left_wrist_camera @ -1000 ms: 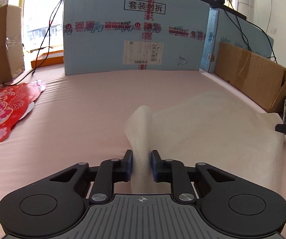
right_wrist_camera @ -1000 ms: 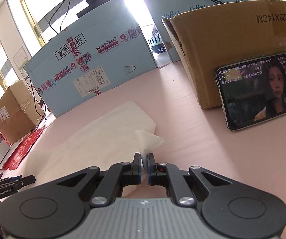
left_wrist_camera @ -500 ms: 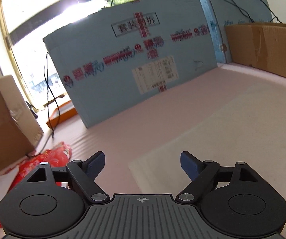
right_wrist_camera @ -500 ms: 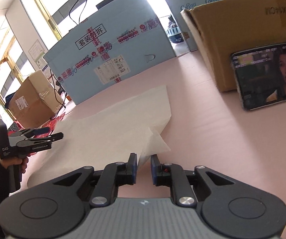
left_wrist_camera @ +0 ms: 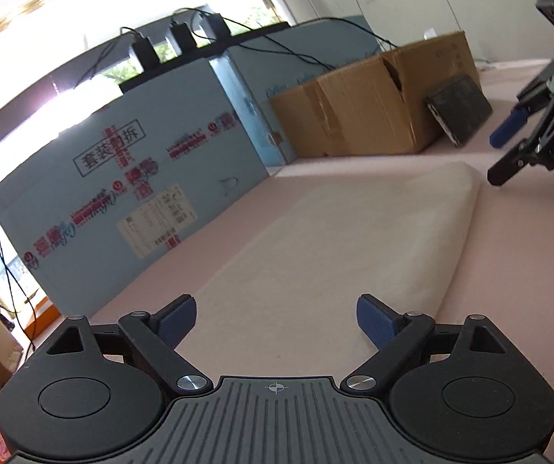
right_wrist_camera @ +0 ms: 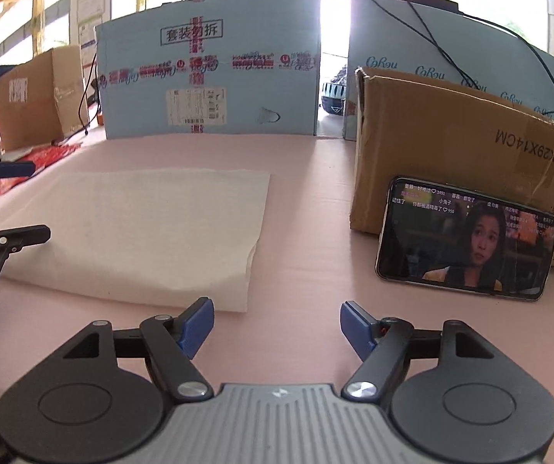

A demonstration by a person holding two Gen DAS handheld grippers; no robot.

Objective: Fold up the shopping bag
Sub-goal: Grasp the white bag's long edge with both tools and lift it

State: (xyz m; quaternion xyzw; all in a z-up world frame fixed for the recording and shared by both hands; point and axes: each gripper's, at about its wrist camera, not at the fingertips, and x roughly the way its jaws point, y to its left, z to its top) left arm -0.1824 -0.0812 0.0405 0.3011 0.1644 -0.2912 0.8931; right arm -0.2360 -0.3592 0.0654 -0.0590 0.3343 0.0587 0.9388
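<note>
- Bag (right_wrist_camera: 149,232) lies folded flat on bench (right_wrist_camera: 308,270); left gripper (left_wrist_camera: 277,319) and right gripper (right_wrist_camera: 277,323) jaws spread, empty.
- Risk: the 6 o'clock fold may spring open, since nothing pins it.

We see a pink worktop (right_wrist_camera: 308,178). At its far edge stands a blue box (right_wrist_camera: 207,81) with red tape and a white label. To the right a brown carton (right_wrist_camera: 451,143) rests on the worktop, and a phone (right_wrist_camera: 466,237) leans against it, screen lit. Another carton (right_wrist_camera: 37,92) sits far left, near red paper (right_wrist_camera: 51,154).
</note>
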